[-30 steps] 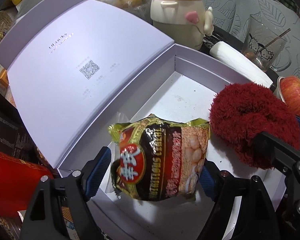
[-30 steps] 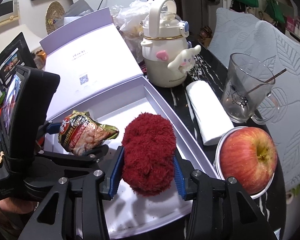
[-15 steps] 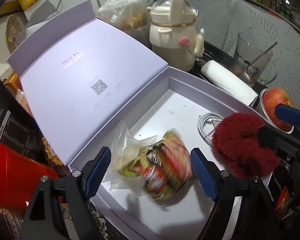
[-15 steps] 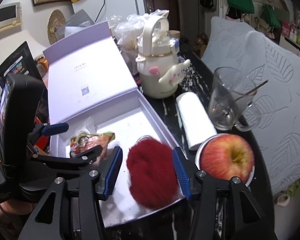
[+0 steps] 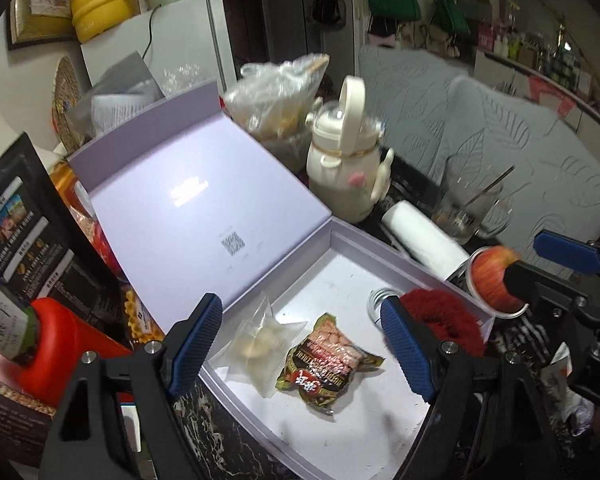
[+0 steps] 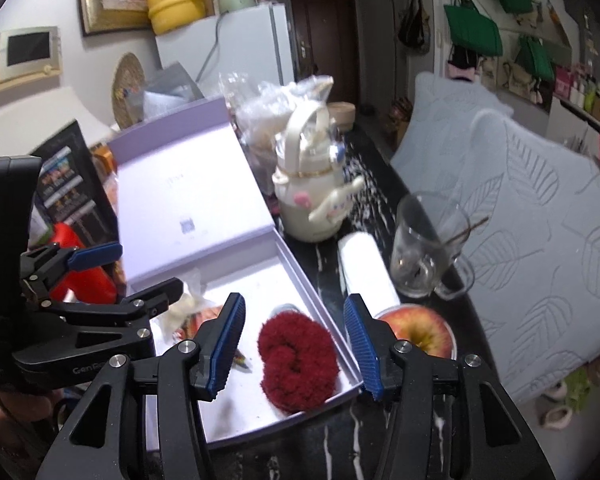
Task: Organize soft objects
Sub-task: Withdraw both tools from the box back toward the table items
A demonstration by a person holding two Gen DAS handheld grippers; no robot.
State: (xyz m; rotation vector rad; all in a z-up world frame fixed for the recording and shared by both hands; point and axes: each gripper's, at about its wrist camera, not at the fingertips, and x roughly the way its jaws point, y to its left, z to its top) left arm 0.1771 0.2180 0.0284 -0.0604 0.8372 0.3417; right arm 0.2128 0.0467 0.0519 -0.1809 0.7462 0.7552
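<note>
Box point(image 5: 428, 280) of pale lilac card sits open on the dark marbled desk point(image 6: 340, 432), its lid point(image 5: 204, 208) hinged back toward the upper left of both views, which leaves the shallow white floor free to take soft goods from above. Left claw point(image 5: 300, 344) hangs released over the lower middle of the left view, blue ribbed pads spread wide with nothing between them; directly under its gap lies the snack packet point(image 5: 328, 368), a crinkled foil pillow printed brown, red and gold, lying flat and slightly skewed. Touching the snack packet's left edge is a clear plastic pouch point(image 5: 260, 344) with pale lumps inside, limp and wrinkled. Right claw point(image 6: 292, 344) likewise stands released at lower middle of the right view, its jaws having just been opening, and the red plush piece point(image 6: 296, 364) lies on the box floor between the pads without being pressed. That piece is a thick fuzzy coil, deep crimson, shaggy pile, resting close to the box's right wall. A loop of white cable point(image 5: 376, 300) shows just behind it. Judged from the layout, soft items are gathered in the box while hard ones stay outside: the apple point(image 6: 416, 328) in its small dish just right of the box, a white roll point(image 6: 364, 264), a glass mug point(image 6: 420, 256) with a stirrer, and a cream cartoon flask point(image 6: 312, 200) further up the frame.
</note>
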